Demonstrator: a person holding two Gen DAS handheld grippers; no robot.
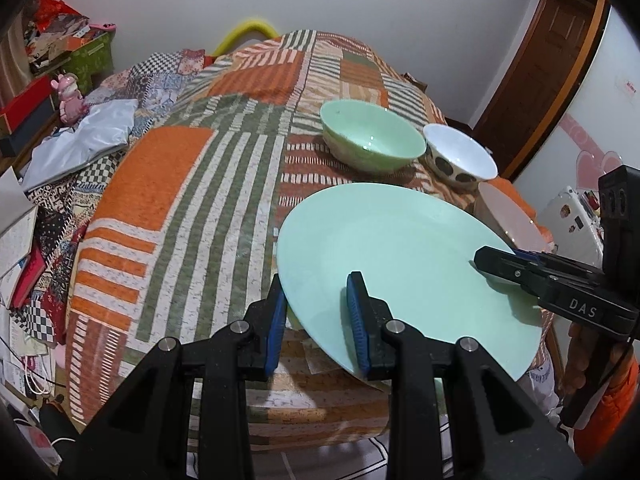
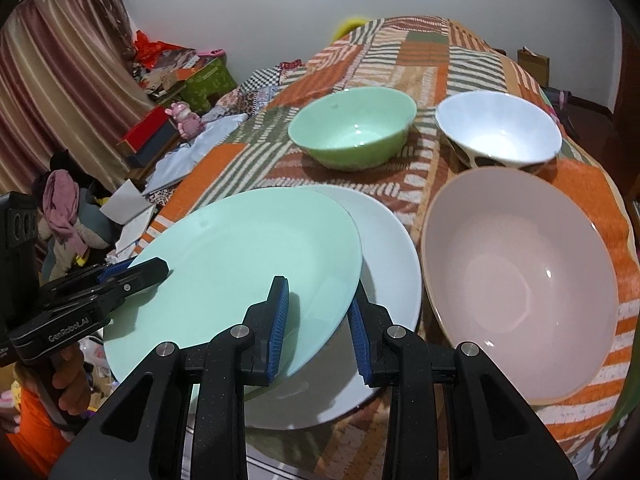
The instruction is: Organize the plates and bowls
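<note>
A mint-green plate [image 1: 400, 256] hangs tilted over the near edge of the table, held at two sides. My left gripper [image 1: 316, 282] is shut on its near-left rim. My right gripper [image 2: 320, 300] is shut on the plate [image 2: 240, 256] at its near-right rim, and shows in the left wrist view as a black finger [image 1: 496, 262] lying on the plate. Under the mint plate a white plate [image 2: 388, 248] lies on the cloth. Behind stand a green bowl [image 2: 352, 132], a white bowl with dark spots [image 2: 496, 128] and a large pink bowl [image 2: 520, 280].
The table wears an orange, green and white patchwork cloth [image 1: 180, 200]. To its left lie heaped boxes, papers and a pink toy [image 1: 70, 96]. A brown door [image 1: 552, 64] stands at the right. A hand [image 2: 68, 380] with an orange sleeve grips the left handle.
</note>
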